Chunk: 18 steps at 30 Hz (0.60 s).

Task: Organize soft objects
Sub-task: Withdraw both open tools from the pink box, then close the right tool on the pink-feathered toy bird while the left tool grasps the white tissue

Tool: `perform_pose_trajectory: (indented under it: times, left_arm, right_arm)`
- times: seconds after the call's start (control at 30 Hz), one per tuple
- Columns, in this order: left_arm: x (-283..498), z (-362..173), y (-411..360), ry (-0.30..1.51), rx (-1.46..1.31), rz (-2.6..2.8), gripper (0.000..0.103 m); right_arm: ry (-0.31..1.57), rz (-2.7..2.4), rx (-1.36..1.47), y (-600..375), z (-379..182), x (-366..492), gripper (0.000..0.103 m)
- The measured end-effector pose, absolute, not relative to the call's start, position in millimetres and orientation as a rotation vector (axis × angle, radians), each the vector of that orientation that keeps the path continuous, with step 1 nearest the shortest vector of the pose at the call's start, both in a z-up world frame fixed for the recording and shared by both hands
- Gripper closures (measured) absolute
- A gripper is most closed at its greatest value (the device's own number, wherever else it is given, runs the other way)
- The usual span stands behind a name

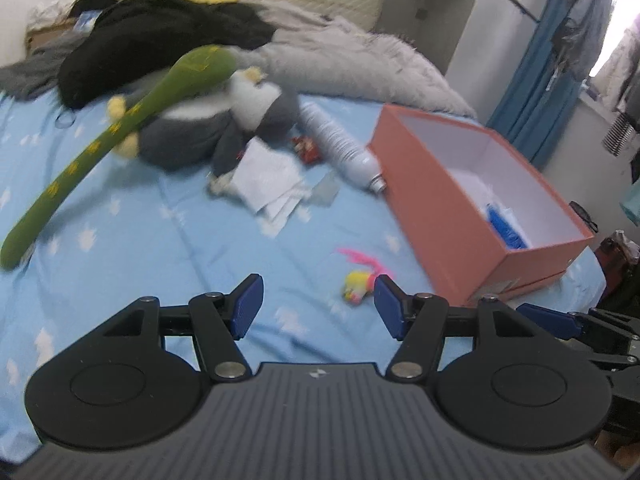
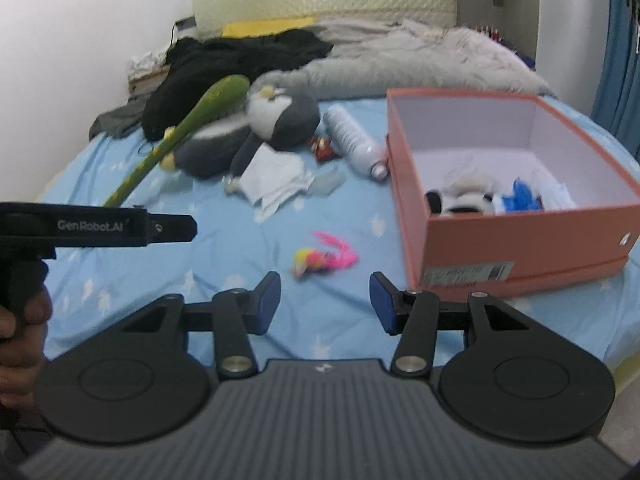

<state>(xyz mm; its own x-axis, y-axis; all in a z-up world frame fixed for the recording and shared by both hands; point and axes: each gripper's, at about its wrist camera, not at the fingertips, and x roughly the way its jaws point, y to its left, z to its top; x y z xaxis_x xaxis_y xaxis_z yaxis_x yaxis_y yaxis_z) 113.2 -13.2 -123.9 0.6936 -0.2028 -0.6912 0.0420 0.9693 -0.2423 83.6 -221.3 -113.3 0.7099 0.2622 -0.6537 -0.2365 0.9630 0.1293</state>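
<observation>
A grey and white plush penguin [image 1: 224,120] [image 2: 256,128] lies on the blue bed sheet [image 1: 160,240] with a long green plush snake [image 1: 120,120] [image 2: 188,120] draped over it. A small yellow and pink feathered toy [image 1: 360,280] [image 2: 320,258] lies in front of both grippers. An open salmon box [image 1: 472,208] [image 2: 520,208] at the right holds a panda plush [image 2: 460,200] and a blue item [image 2: 520,196]. My left gripper [image 1: 318,306] is open and empty above the sheet. My right gripper [image 2: 324,304] is open and empty, just short of the feathered toy.
A white plastic bottle [image 1: 340,144] [image 2: 356,144], white tissues [image 1: 272,176] [image 2: 276,184] and a small red wrapper [image 1: 306,148] lie between penguin and box. Black clothing [image 1: 152,40] and a grey furry blanket [image 1: 360,64] cover the bed's far end. The left gripper's body [image 2: 100,226] shows at the right wrist view's left edge.
</observation>
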Motion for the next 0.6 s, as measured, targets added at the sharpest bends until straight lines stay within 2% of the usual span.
perform_pose_trajectory:
  times: [0.23,0.6]
  left_arm:
    - [114,-149,9,0.851,-0.229,-0.083,0.036]
    - [183,-171,26,0.841,-0.137,-0.063,0.036]
  right_arm:
    - [0.764,0.300,0.036,-206,-132,86,0.051]
    - [0.784,0.287,0.018,-187,-167,133,0.051]
